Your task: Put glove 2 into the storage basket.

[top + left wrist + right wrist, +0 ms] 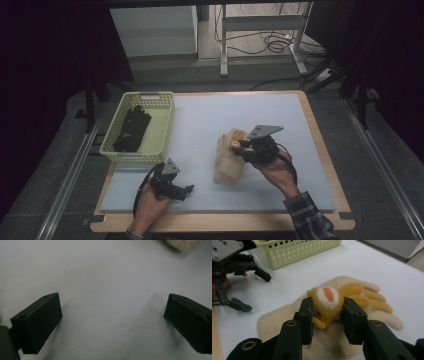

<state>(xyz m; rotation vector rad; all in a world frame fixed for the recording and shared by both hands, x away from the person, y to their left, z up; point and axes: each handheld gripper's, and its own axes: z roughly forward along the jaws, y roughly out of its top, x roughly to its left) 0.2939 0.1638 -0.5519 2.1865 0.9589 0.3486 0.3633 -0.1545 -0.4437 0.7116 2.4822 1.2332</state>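
A cream fleece glove lies mid-mat, with an orange plush animal figure on its back. My right gripper is shut on that figure, one pad on each side. My left gripper rests low over the mat's front left. Its jaws are wide open with bare mat between them. It also shows at the upper left of the right gripper view as the left gripper. A corner of the glove peeks in at the top of the left gripper view.
A pale yellow perforated basket stands at the mat's left rear and holds black gloves. The light blue mat covers a wooden table top. Beyond the table are a desk frame and cables on the floor.
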